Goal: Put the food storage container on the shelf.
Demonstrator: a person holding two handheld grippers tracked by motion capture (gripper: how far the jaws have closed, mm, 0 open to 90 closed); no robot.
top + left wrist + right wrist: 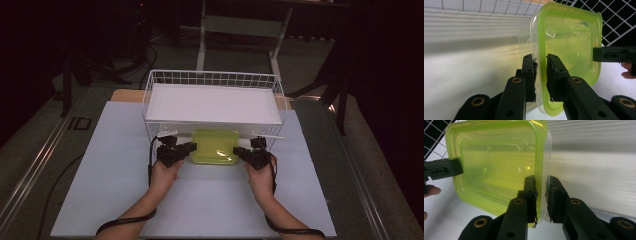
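A clear plastic container with a lime-green lid (215, 146) sits in front of the white wire basket (150, 85). My left gripper (193, 146) is shut on the container's left rim; in the left gripper view its jaws pinch the green lid edge (540, 72). On the opposite side, my right gripper (236, 150) is shut on the right rim, with the lid (499, 162) clamped between its jaws (541, 195). Each gripper view shows the other gripper's jaw tip (614, 54) (442, 168) on the far edge.
The wire basket holds a white board (212, 104) lying across its top. It stands on a pale table sheet (120, 195) with open room toward the person. Dark floor, cables and table legs lie beyond.
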